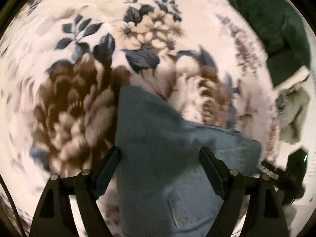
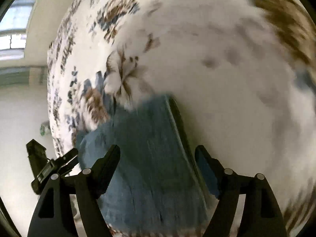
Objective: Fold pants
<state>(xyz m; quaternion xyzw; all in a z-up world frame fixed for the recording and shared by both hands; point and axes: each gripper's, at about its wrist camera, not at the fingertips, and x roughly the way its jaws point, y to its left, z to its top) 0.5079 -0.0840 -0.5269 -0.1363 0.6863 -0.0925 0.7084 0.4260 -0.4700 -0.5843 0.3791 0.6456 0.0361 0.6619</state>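
Spreading wide at the bottom of the left wrist view, the left gripper (image 1: 159,153) has its two black fingers (image 1: 107,167) parted over the blue pants (image 1: 158,148), and no pad presses on the cloth; the fabric simply lies under and between them. From this side the pants show as a folded blue heap with a pocket outline low in the picture, running from the bottom edge up to about the middle and out to the right. The right gripper (image 2: 157,151) stands the same way in its own view, fingers (image 2: 106,167) released and apart, the pants (image 2: 148,148) below them with a folded edge running up along the right side of the heap. Both pictures are smeared by motion blur, so fine detail of the fabric cannot be told. The pants rest on a white bedspread (image 1: 79,98) printed with brown and dark blue flowers, which fills most of both views. Off to the right in the left wrist view, the other gripper shows as a dark shape at the bedspread's edge. Farther up in that corner lies a dark green cloth (image 1: 266,19). Beyond the bed's left edge in the right wrist view there is pale floor (image 2: 19,118) and a bright window (image 2: 13,19)
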